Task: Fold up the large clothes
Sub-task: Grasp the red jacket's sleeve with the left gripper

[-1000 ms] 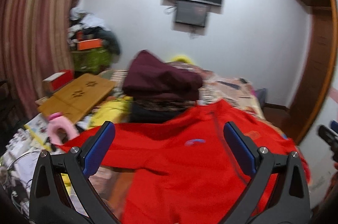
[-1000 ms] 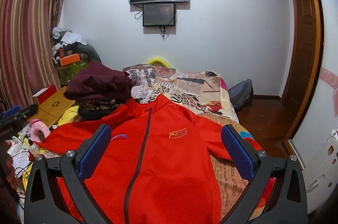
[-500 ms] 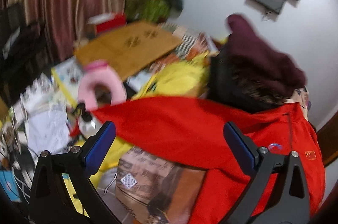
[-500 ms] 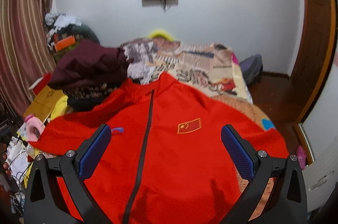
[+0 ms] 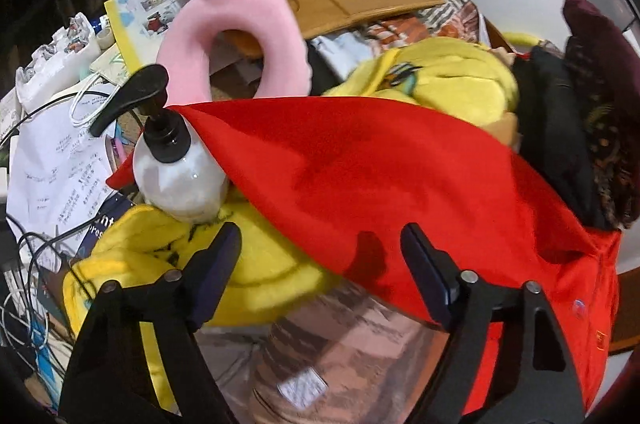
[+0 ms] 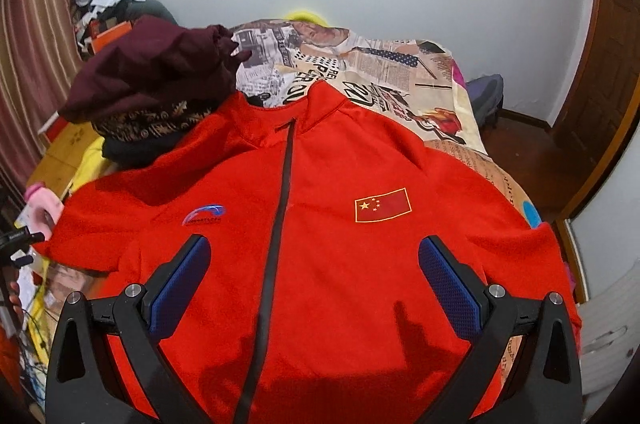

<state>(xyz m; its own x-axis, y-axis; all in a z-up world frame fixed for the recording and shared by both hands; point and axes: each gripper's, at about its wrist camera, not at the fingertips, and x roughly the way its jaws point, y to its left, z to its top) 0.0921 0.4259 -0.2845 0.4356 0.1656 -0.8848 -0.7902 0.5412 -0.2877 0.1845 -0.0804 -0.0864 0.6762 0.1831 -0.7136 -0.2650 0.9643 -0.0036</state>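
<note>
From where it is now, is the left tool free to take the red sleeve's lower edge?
Probably yes: the left tool is open over the red sleeve edge, nothing between; the pump bottle stands aside.

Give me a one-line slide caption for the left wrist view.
Open left hand-held gripper closing over the red jacket's sleeve, beside a white pump bottle and pink ring-shaped plush.

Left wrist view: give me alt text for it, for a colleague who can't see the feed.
The left gripper hangs open above the edge of a red jacket sleeve, jaws just narrowing with nothing pinched yet. The sleeve's tip drapes against a white pump bottle, over a yellow blanket, with a pink neck pillow and papers behind.
</note>
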